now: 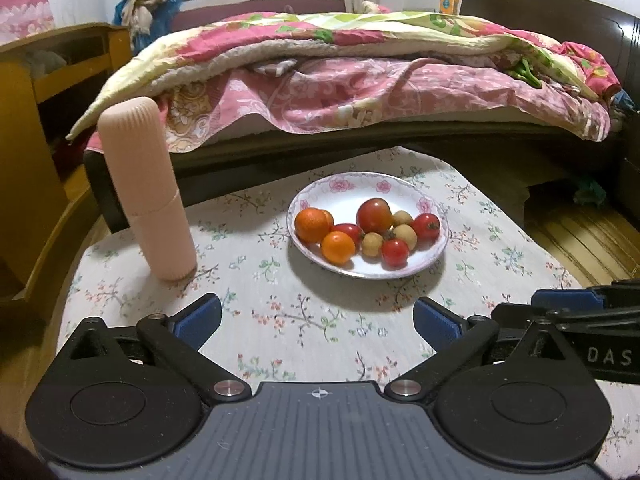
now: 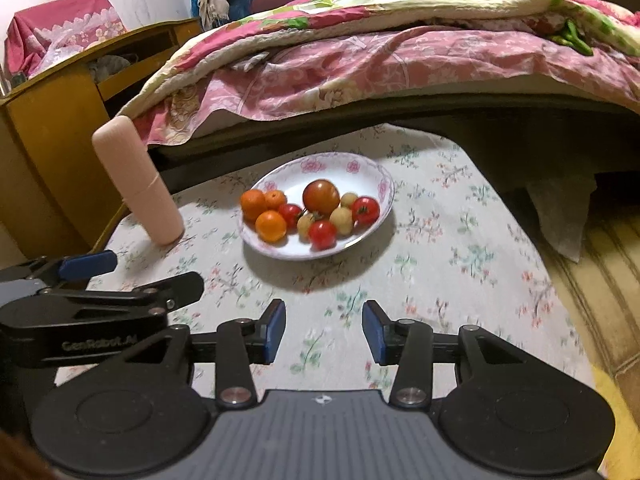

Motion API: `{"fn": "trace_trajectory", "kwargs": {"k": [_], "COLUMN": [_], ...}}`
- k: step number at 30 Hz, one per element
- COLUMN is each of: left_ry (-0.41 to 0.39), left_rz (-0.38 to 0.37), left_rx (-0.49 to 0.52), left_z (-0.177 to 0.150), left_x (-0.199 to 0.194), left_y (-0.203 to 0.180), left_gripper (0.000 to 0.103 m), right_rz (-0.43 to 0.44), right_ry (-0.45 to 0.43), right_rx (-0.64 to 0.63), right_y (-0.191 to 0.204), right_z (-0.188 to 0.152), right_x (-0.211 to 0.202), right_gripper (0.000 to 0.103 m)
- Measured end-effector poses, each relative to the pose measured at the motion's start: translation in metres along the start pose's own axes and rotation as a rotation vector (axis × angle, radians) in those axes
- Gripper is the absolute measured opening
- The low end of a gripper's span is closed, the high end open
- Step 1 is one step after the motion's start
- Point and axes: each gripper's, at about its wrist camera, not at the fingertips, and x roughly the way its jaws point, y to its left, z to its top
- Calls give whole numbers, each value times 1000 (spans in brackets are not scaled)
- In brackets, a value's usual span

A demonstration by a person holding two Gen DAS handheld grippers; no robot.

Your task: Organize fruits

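Left wrist view: a white floral-rimmed plate (image 1: 434, 210) sits mid-table on the flowered cloth (image 1: 256, 296), holding three oranges (image 1: 311, 225), one large red-green tomato (image 1: 374, 215), small red tomatoes (image 1: 395, 252) and pale tan round fruits (image 1: 372, 244) — all clustered and touching; a ribbed pink container (image 1: 146, 192) stands upright well to its left, and the left gripper (image 1: 318, 320) hangs wide apart, empty. Right wrist view: same plate (image 2: 360, 168), same contents — right gripper (image 2: 324, 330) parted, holding nothing, near side of the plate.
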Motion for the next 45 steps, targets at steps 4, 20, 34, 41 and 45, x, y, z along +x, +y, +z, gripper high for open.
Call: {"fn": "trace_trajectory", "kwargs": {"k": [4, 20, 34, 41, 45], "left_ry": [8, 41, 66, 81, 96], "left_rz": [5, 14, 15, 14, 16], "left_rx": [-7, -12, -45, -64, -70], "left_z": [-9, -36, -52, -62, -67], "left_x": [-9, -40, -59, -63, -64], "left_y": [-4, -15, -14, -12, -12], "left_gripper": [103, 103, 103, 103, 103], "right_rz": [1, 5, 0, -3, -8], "right_ry": [-4, -12, -7, 5, 18], "right_rx": [17, 60, 46, 41, 36], "right_y": [1, 3, 13, 17, 18], "right_z": [-11, -45, -66, -73, -76], "right_x": [-12, -46, -62, -65, -66], "right_gripper": [45, 46, 46, 46, 46]}}
